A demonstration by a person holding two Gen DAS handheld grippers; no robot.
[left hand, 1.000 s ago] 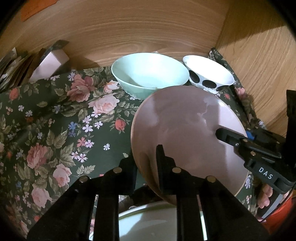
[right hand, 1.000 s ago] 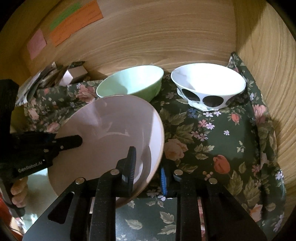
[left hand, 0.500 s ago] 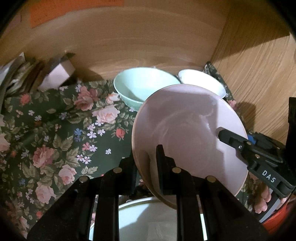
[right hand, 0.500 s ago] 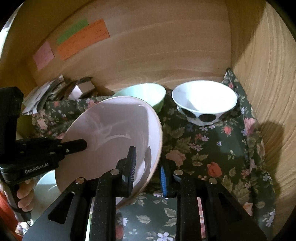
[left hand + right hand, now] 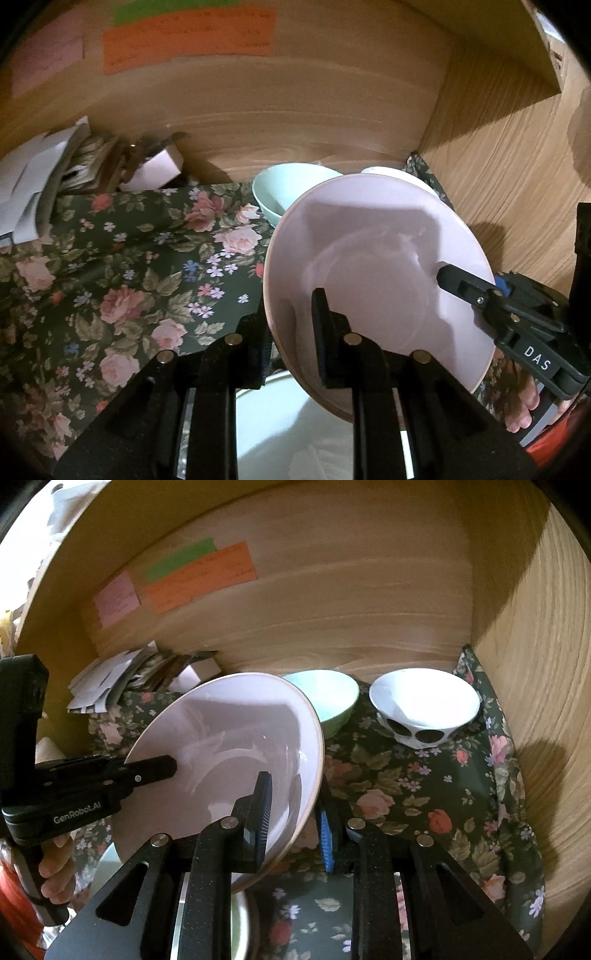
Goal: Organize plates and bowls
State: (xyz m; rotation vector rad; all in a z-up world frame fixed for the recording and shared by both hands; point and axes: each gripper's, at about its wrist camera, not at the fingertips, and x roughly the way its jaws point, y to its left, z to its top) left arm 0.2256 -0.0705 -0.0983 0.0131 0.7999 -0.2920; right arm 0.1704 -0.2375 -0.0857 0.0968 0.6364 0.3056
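Both grippers clamp the pink plate (image 5: 376, 280), which is tilted and held up above the floral cloth (image 5: 122, 280) covering the bench. The left gripper (image 5: 291, 325) has its fingers nearly closed on the plate's left rim, 1 finger inside and 1 outside. The right gripper (image 5: 295, 812) pinches the opposite rim the same way, its blue pad (image 5: 325, 834) behind the plate. At the far side, near the wooden back wall (image 5: 332, 602), stand the green bowl (image 5: 328, 694) and, to its right, the white bowl with black spots (image 5: 424, 705). Another pale dish (image 5: 295, 424) lies below the plate.
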